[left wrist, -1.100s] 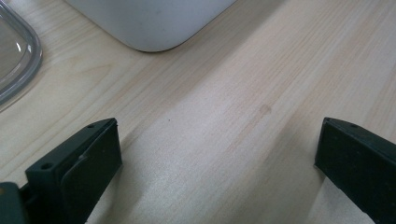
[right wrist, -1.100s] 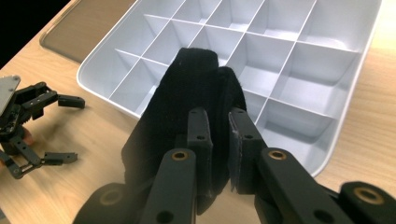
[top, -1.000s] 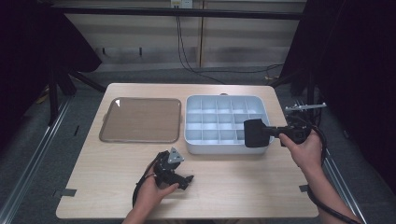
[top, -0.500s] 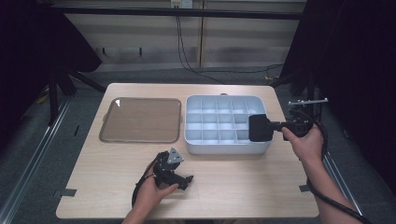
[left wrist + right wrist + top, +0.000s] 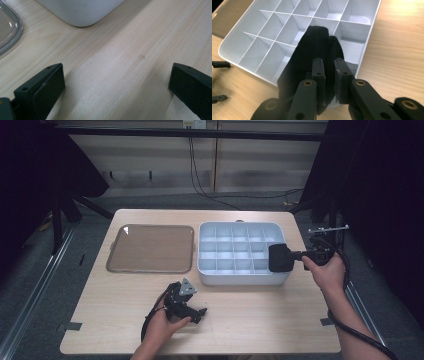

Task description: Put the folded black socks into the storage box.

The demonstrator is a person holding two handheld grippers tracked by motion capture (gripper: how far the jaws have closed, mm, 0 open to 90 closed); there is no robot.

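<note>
My right gripper (image 5: pixel 329 61) is shut on a flat black cloth-like piece (image 5: pixel 310 50). It holds that piece upright over the front right compartments of a white divided box (image 5: pixel 262 30). From above, the black piece (image 5: pixel 280 257) hangs at the box's (image 5: pixel 240 227) front right corner, with the right gripper (image 5: pixel 294 255) just to its right. The compartments that show are empty. My left gripper (image 5: pixel 115 85) rests low over the bare wood, jaws wide apart, open, with nothing between them. In the high view the left gripper (image 5: pixel 200 311) lies in front of the box.
A brownish see-through tray (image 5: pixel 150 248) lies left of the box, and its rounded rim (image 5: pixel 10 27) shows near the left gripper. The wooden table (image 5: pixel 260 315) has free room along its front. Dark curtains and a stand (image 5: pixel 327 229) flank the right side.
My right gripper has shifted a little to the right with the black piece, from over the box's front toward its right corner. The left gripper has stayed put.
</note>
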